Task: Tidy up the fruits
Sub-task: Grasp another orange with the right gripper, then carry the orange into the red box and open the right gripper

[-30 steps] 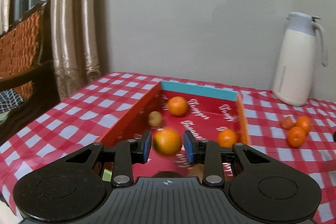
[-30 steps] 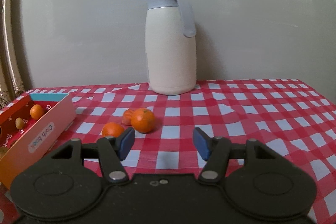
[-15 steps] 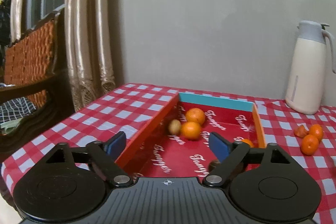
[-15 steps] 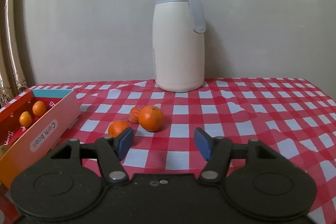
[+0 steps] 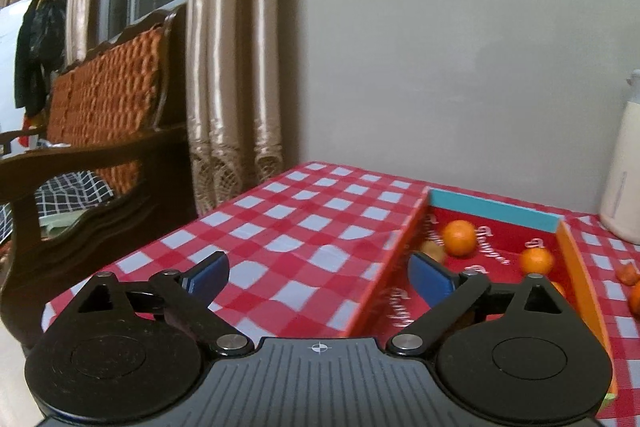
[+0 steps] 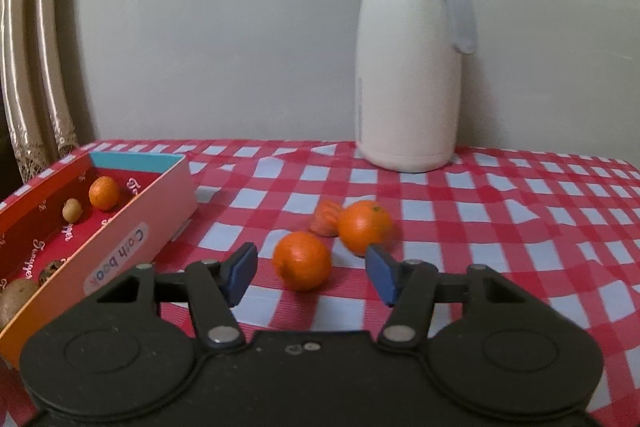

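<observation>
My left tool [image 5: 316, 277] is opening wide, nothing between its pads, beside the box [image 5: 580, 267] holding two oranges [image 5: 460, 238]. My right tool [image 6: 310, 273] is closing, not yet touching the orange [image 6: 302, 261] between its pads on the surface [image 6: 500, 211].

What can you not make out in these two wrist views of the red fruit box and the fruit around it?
- Near end of the red cardboard box: left wrist view, hidden behind the opening left gripper.
- Tall white jug: left wrist view, cut off by the right edge.
- Small pale orange piece: right wrist view, blurred; peel or fruit, unclear.
- Brown round fruit: right wrist view, cut by the left edge.
</observation>
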The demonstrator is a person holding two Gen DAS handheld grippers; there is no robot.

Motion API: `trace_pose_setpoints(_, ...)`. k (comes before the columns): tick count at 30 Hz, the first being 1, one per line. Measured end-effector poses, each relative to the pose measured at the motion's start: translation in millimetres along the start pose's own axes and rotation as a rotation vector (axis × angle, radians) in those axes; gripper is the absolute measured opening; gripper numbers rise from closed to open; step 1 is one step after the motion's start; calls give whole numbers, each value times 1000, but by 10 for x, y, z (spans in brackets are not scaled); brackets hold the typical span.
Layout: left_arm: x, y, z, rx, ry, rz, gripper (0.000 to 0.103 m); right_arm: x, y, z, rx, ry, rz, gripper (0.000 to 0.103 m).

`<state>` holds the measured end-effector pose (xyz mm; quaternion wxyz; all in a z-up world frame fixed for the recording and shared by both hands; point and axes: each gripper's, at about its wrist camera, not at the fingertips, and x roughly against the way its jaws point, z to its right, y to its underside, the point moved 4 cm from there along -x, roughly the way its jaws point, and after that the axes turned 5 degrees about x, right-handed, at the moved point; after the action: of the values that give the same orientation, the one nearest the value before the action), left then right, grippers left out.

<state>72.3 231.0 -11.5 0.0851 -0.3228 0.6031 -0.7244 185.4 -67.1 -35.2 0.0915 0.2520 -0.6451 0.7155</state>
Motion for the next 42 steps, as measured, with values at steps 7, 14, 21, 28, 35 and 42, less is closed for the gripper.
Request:
trace_pose_setpoints(7,-91,6,-236,13,-47,-12,103,-168,2,-95,13,7,-39,51)
trace_pose_setpoints(14,-121,1,-481,33,-78,-19,103,-284,12,-108,26,42,-66,37)
trace_pose_setpoints(21,-103,-10,-636,51,-87,-21,103,-245,-21,-169,7,27,-60,36)
trace_pose_setpoints(28,-18,-57,-808,51,-109,-14,103,3,-217,-421,24,-21,8,36)
trace_pose_setpoints(35,67,-94,-1090,82,-146,-13,103,219,-361,-756,31,-106,73,36)
trace_pose_setpoints(42,79,-88,-1220,87,-158,-18,103,288,-354,-1294,91,-213,81,36)
